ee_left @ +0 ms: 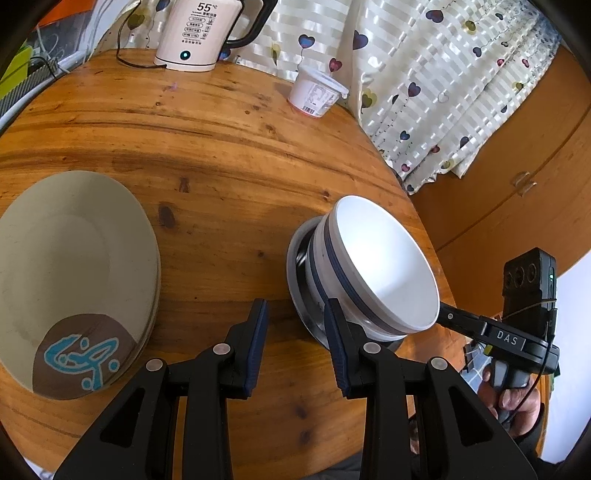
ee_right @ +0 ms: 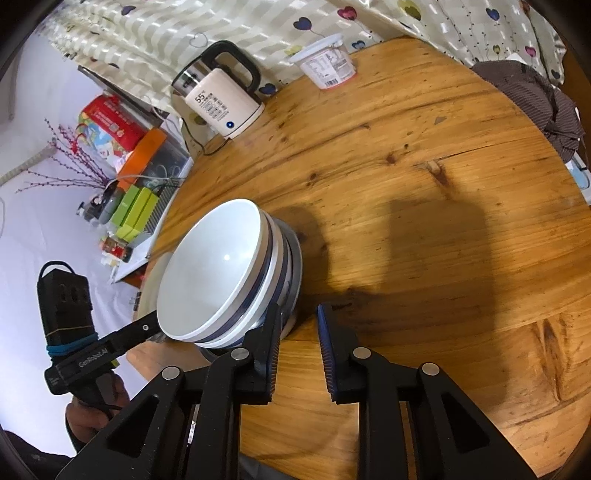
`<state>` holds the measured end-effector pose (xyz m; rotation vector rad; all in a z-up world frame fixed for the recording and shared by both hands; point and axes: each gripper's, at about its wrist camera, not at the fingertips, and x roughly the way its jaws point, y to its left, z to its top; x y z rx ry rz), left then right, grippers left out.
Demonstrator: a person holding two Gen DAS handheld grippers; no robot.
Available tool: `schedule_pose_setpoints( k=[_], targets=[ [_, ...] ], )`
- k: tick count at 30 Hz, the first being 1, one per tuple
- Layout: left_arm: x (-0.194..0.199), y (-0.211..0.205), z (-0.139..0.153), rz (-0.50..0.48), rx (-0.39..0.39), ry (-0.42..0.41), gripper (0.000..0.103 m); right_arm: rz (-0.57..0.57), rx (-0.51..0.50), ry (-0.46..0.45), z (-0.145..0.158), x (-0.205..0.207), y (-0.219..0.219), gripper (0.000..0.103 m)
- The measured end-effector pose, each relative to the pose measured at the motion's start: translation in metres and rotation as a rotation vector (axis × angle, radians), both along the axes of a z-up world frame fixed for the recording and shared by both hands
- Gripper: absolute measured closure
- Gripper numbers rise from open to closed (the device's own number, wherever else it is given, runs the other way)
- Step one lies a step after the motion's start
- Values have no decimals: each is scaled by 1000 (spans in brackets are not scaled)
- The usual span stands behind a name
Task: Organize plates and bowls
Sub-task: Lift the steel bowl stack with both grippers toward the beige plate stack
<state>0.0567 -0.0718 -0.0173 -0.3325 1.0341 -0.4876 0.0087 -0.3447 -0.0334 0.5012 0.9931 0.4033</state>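
Observation:
Nested white bowls with dark blue bands sit tilted in a steel bowl on the round wooden table. A stack of beige plates with a brown patch and a turquoise drawing lies to the left. My left gripper is open over bare wood, its right finger against the steel rim. My right gripper is open too, its left finger beside the foot of the stack, nothing pressed between the pads. Each gripper shows in the other's view, reaching the stack from the opposite side.
A cream electric kettle and a white lidded tub stand at the table's far edge by a heart-print curtain. A brown cloth hangs off the right rim. Boxes and clutter sit beyond the table.

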Motion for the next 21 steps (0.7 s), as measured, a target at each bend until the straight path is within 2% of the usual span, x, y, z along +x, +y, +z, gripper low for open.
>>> schedule_pose_setpoints(
  k=[5,13,15,21],
  targets=[
    [4,0,-4,0,8,12,70,13,6,5,-2,4,2,89],
    [8,5,-13,-7,-41,53,71,22,49,16,-4,8,-2,90],
    [9,6,-14,-11,-62,60,73,30,60,18,-5,9,-3,90],
    [11,5,-13,-40,-108,57,90,47,80,18,-6,11,-5,90]
  ],
)
